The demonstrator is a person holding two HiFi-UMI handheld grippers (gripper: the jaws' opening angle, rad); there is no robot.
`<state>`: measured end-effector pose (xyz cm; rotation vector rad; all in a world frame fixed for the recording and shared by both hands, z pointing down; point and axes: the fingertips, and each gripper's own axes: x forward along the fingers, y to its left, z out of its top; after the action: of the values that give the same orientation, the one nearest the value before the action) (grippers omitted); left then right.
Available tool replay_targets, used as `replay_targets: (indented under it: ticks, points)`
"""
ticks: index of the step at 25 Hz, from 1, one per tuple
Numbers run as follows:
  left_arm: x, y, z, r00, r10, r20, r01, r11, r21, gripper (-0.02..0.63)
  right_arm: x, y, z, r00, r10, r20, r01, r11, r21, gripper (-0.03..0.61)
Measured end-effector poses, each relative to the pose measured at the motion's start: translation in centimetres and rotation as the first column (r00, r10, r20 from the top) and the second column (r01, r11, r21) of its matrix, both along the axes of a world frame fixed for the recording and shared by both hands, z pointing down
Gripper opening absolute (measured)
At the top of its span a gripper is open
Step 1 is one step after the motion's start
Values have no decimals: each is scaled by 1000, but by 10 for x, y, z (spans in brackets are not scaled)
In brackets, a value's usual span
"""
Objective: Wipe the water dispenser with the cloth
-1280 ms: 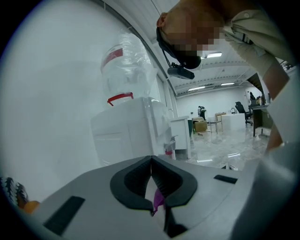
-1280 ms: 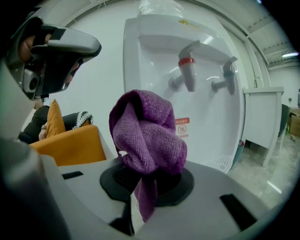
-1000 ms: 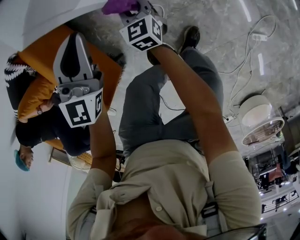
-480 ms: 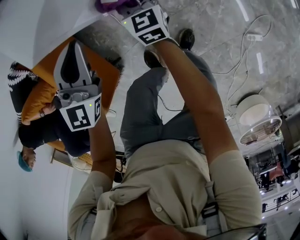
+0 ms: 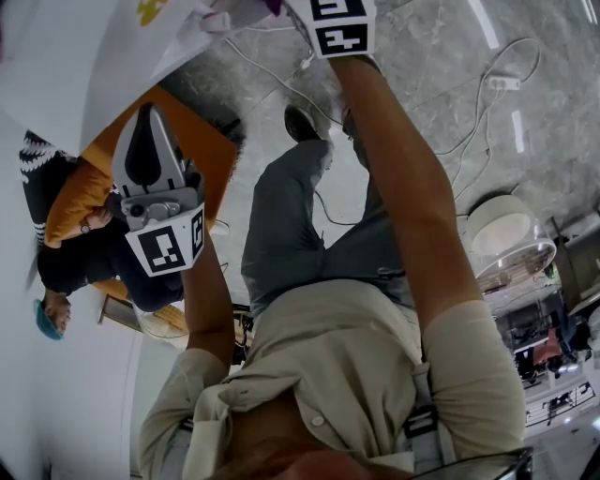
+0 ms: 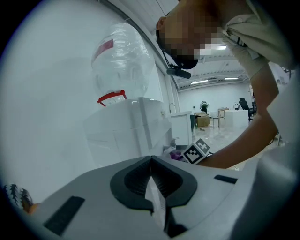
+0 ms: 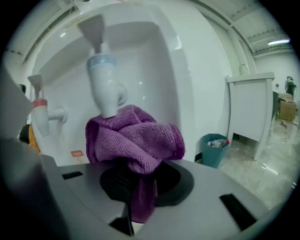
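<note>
My left gripper (image 5: 146, 122) is a light grey plastic shell that tapers to a point. A black teardrop-shaped inset surrounds the jaws, with small black rectangular slots to either side. Behind it sit a silvery camera housing and a white cube (image 5: 171, 242) printed with black square markers. My right gripper (image 7: 136, 176) has the same grey body and black inset, and its own marker cube (image 5: 339, 22). I wear a beige short-sleeved shirt (image 5: 347, 361) with a collar and small buttons. A dark strap (image 5: 419, 419) with a buckle runs over it. I also wear grey trousers (image 5: 281, 220) and dark shoes (image 5: 302, 120).
</note>
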<state>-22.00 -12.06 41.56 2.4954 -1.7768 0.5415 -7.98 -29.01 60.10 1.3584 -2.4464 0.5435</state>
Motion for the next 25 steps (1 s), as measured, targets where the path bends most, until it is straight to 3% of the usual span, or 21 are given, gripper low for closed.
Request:
replay_targets:
  ticks: [3, 8, 14, 19, 22, 25]
  points:
    - [6, 7, 6, 1000, -20, -21, 19, 999, -27, 17, 17, -15, -2, 999, 41, 4, -41, 999, 8, 72]
    - [25, 15, 12, 999, -32, -44, 30, 998, -58, 17, 9, -7, -5, 999, 43, 27, -43, 999, 1, 67]
    - [54, 8, 11, 998, -3, -67, -1, 998, -57, 17, -37, 35, -10, 994, -103, 35, 102, 995, 14, 67]
    - [68, -1, 9, 997, 10, -76, -14, 998, -54, 17, -85, 73, -19, 958, -286, 34, 285, 958, 45, 67]
    - [75, -5, 12, 997, 15, -72, -19, 998, -53, 17, -77, 69, -10, 953, -301, 33, 300, 953, 36, 69]
    - [74, -6, 14, 998, 13, -66, -17, 998, -55, 17, -50, 49, 6, 972, -232, 16, 232, 973, 1, 69]
